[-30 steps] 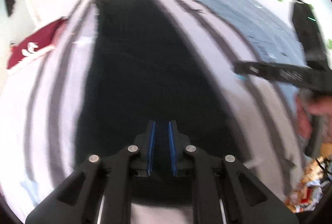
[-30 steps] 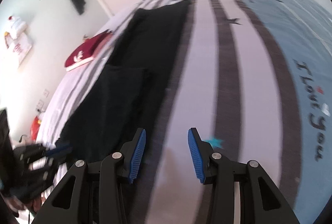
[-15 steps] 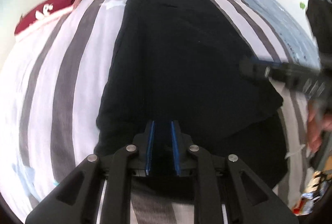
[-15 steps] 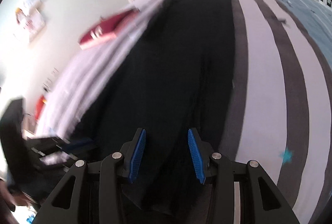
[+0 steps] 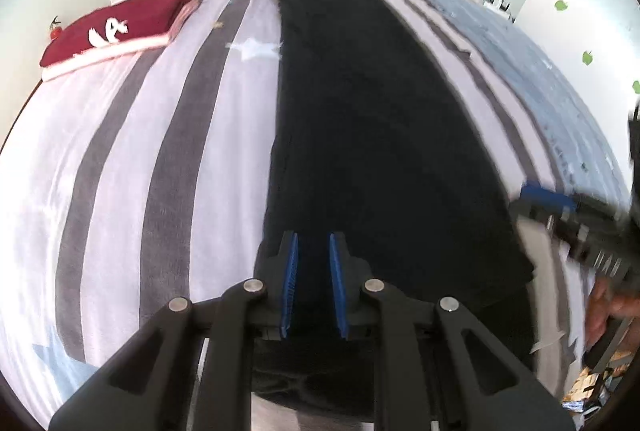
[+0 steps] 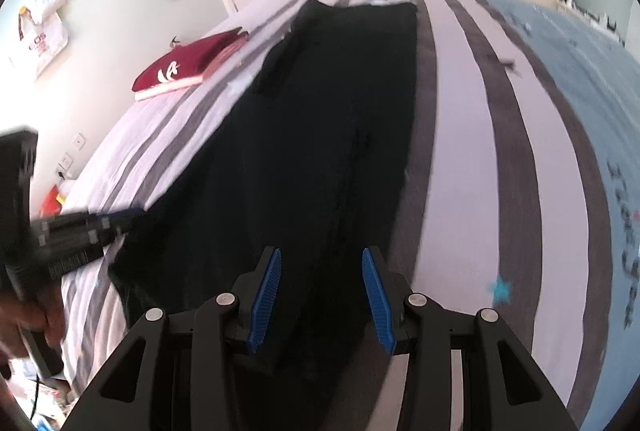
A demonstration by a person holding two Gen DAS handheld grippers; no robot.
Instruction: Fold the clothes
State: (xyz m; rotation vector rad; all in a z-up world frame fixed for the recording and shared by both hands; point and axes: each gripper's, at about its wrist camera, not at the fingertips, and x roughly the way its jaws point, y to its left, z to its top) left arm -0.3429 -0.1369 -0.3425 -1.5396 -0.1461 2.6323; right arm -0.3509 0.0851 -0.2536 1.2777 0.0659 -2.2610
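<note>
A long black garment point(image 5: 360, 111) lies stretched out along the striped bed cover point(image 5: 140, 151), with a folded-over layer at its near end. My left gripper point(image 5: 313, 243) hovers over the garment's near left part. Its blue pads stand a narrow gap apart, and only flat dark cloth shows behind them. It appears blurred at the garment's left edge as the left gripper point(image 6: 120, 221) in the right wrist view. My right gripper point(image 6: 322, 255) is open above the near end of the garment point(image 6: 320, 131), nothing between its pads. It also shows as the right gripper point(image 5: 548, 199) in the left wrist view.
A folded dark red garment point(image 5: 116, 27) rests on the bed's far left, also seen as the red garment point(image 6: 184, 67). The blue part of the bed cover point(image 6: 580, 91) spreads to the right. Hands point(image 5: 608, 307) hold the gripper handles. Clutter lies on the floor beside the bed.
The right gripper has swung left, from over bare stripes to over the black garment. The left gripper has come forward and lower over the garment's near end. Neither took hold of anything.
</note>
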